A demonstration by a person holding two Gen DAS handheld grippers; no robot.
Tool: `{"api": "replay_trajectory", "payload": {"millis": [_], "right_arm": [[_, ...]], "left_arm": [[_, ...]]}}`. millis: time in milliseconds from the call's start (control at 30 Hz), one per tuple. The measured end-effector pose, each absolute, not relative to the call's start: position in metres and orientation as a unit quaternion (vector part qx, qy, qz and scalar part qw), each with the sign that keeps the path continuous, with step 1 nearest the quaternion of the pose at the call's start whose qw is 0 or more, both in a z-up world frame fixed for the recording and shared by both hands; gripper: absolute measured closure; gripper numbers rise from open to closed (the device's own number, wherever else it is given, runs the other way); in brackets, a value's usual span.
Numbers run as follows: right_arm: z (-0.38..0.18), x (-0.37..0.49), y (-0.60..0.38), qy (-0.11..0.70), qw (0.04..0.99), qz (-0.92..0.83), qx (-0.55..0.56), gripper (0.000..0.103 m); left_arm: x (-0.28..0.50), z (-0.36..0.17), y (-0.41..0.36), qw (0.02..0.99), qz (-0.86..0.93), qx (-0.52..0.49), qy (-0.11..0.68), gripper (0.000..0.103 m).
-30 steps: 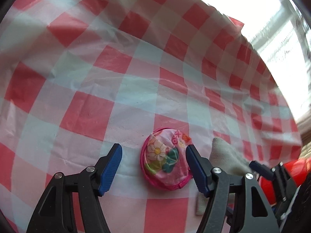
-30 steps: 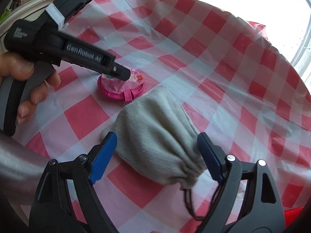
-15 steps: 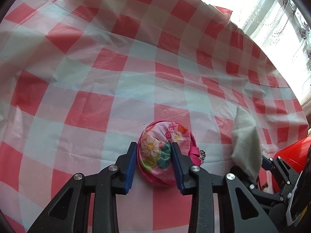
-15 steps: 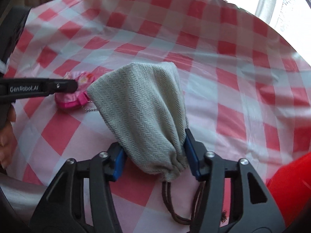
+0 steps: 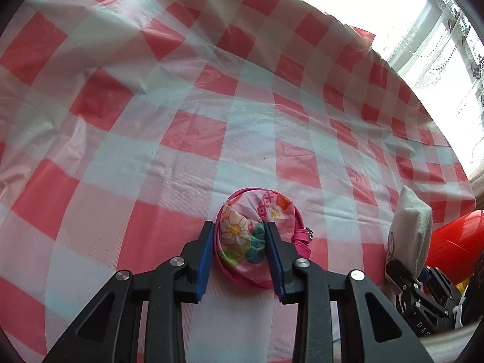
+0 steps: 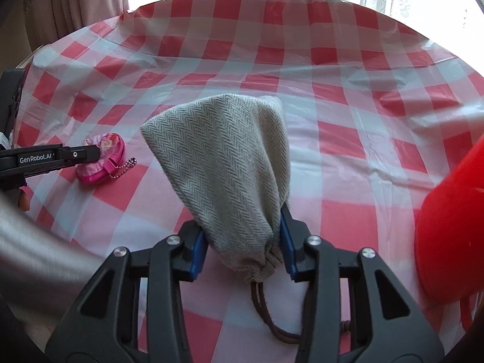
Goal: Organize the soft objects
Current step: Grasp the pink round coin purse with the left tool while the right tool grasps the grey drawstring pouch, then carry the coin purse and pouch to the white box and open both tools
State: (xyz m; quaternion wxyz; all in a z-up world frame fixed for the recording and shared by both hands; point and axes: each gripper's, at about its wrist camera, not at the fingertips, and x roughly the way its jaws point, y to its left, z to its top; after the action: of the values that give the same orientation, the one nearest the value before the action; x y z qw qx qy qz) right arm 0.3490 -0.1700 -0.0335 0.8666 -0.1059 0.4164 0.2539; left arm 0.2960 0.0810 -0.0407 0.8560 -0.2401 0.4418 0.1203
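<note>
Surface (image 6: 348, 127) under a red and white checked cover is seen in both views, with a red container (image 6: 450, 227) at its near right edge. A grey herringbone drawstring pouch (image 6: 224, 163) is held by the right tongs (image 6: 243, 249): the jaws are closing, and the blue pads are pressed on its gathered neck. Its long axis runs straight away from the tongs toward the far edge, and the brown cord hangs below. To the left of it, nearer the left edge, a small pink flowered coin purse (image 5: 254, 239) is gripped across its width by the left tongs (image 5: 240, 260), narrow and shut on it; a bead chain trails from its right side. The container lies just right of the right tongs, so the pouch is judged the nearer thing to it, and the purse must cross farther.
</note>
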Motion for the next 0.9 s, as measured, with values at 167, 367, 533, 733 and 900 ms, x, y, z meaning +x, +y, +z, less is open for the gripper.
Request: {"api": "replay_trajectory", "payload": {"millis": [167,367,533,733,900], "right_arm": [[-0.032,0.33,-0.186,0.416,0.871,0.241,-0.099,0.059],[-0.03,0.306,-0.199,0.416,0.874,0.23,-0.098,0.059],[-0.023,0.289,-0.21,0.413,0.878,0.225,-0.094,0.06],[-0.014,0.267,-0.218,0.407,0.88,0.225,-0.098,0.061],[-0.008,0.247,-0.222,0.401,0.88,0.23,-0.107,0.061]], "left_arm": [[0.279,-0.037,0.072,0.858,0.12,-0.235,0.44,0.07],[0.253,-0.032,0.066,0.859,0.128,-0.232,0.437,0.073],[0.226,-0.025,0.062,0.865,0.139,-0.222,0.428,0.073],[0.19,-0.011,0.053,0.872,0.152,-0.215,0.413,0.073],[0.164,0.002,0.044,0.879,0.155,-0.212,0.397,0.073]]}}
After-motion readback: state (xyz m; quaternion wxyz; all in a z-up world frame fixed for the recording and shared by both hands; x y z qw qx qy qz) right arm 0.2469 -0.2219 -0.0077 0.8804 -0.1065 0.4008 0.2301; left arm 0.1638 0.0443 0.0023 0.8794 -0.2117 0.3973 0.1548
